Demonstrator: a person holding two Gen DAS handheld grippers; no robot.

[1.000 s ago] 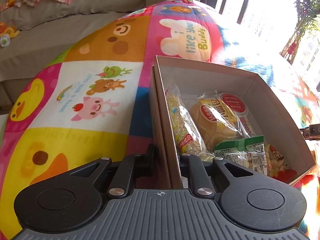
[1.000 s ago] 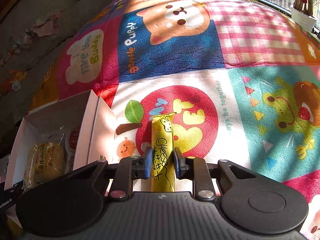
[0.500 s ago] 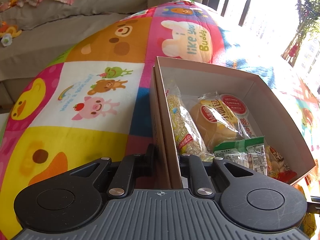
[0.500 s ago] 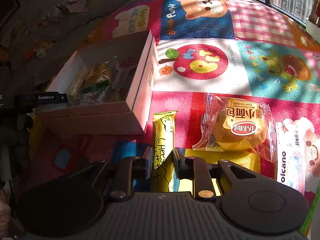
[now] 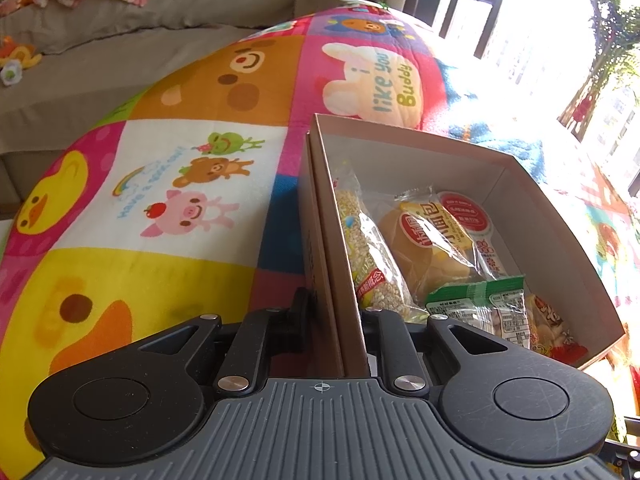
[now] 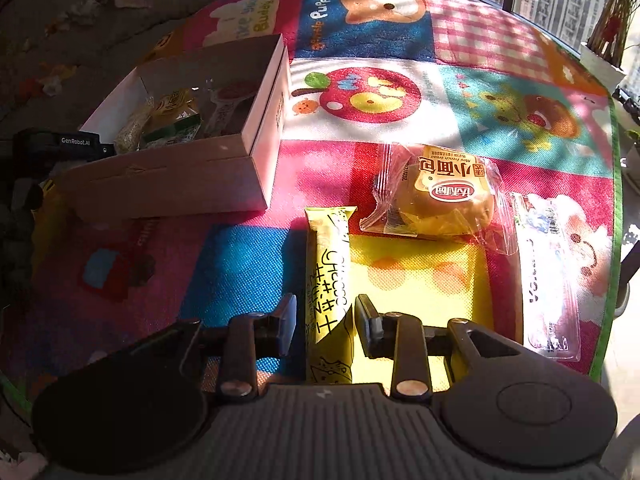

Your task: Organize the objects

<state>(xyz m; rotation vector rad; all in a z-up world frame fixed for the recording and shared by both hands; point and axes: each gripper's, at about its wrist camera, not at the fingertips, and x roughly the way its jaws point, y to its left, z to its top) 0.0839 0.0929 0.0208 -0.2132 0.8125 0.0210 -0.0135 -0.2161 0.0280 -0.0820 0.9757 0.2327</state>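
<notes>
The left gripper [image 5: 334,312] clamps the box's [image 5: 552,232] wall. The right gripper [image 6: 325,322] has just been opening, pads clear of the yellow cheese stick [image 6: 328,276]; bread packet [image 6: 440,196] at two o'clock.

We see the box [image 6: 192,184] on the play mat [image 6: 460,92], snack packets [image 5: 416,248] lying side by side inside it. To its right on the mat lie the cheese stick [image 6: 328,272], then the wrapped bun [image 6: 444,196], then what may be a wafer pack [image 6: 548,276], half lost in glare.
</notes>
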